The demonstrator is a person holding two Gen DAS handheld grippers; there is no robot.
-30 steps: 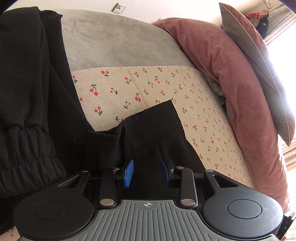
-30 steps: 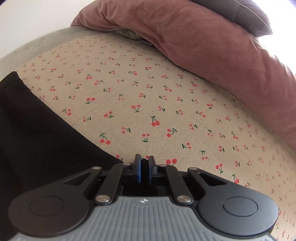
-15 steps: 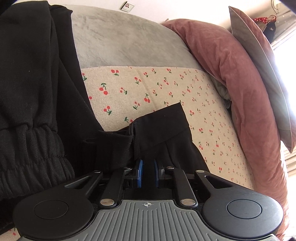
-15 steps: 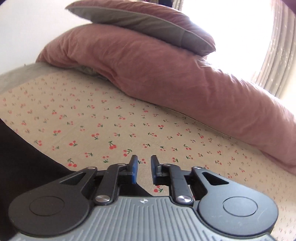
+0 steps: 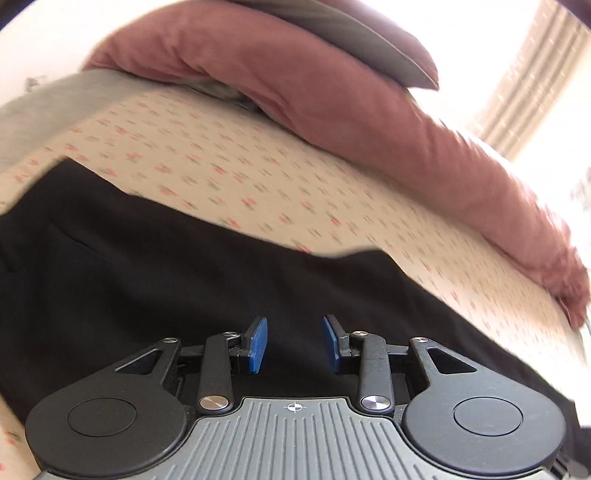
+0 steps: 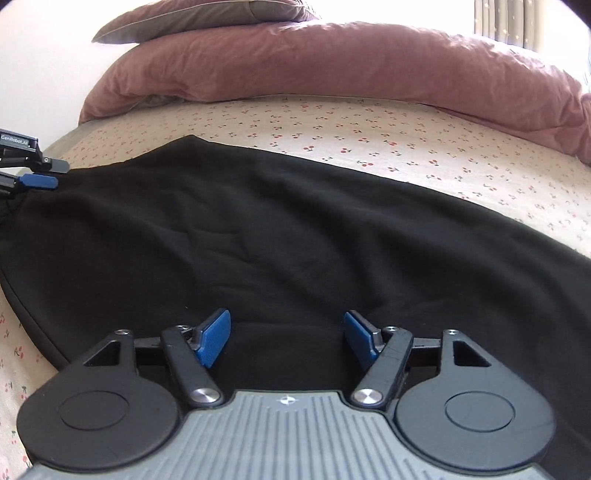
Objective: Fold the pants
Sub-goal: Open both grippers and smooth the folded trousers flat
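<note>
Black pants (image 6: 258, 236) lie spread flat across the cherry-print bed sheet (image 6: 406, 136). They also fill the lower half of the blurred left wrist view (image 5: 184, 280). My right gripper (image 6: 287, 338) is open and empty, just above the near edge of the pants. My left gripper (image 5: 294, 345) is open and empty over the black fabric. One blue pad of the left gripper shows at the left edge of the right wrist view (image 6: 38, 181), at the pants' far left corner.
A dusty-pink duvet (image 6: 332, 70) is bunched along the far side of the bed, with a grey pillow (image 6: 207, 16) on top. A bright window with a curtain (image 5: 532, 81) lies to the right. A grey bed edge (image 5: 48, 103) shows at the far left.
Both grippers have opened and let go of the pants. The pants now lie flat on the sheet. Both cameras have swung, and the left view is motion-blurred.
</note>
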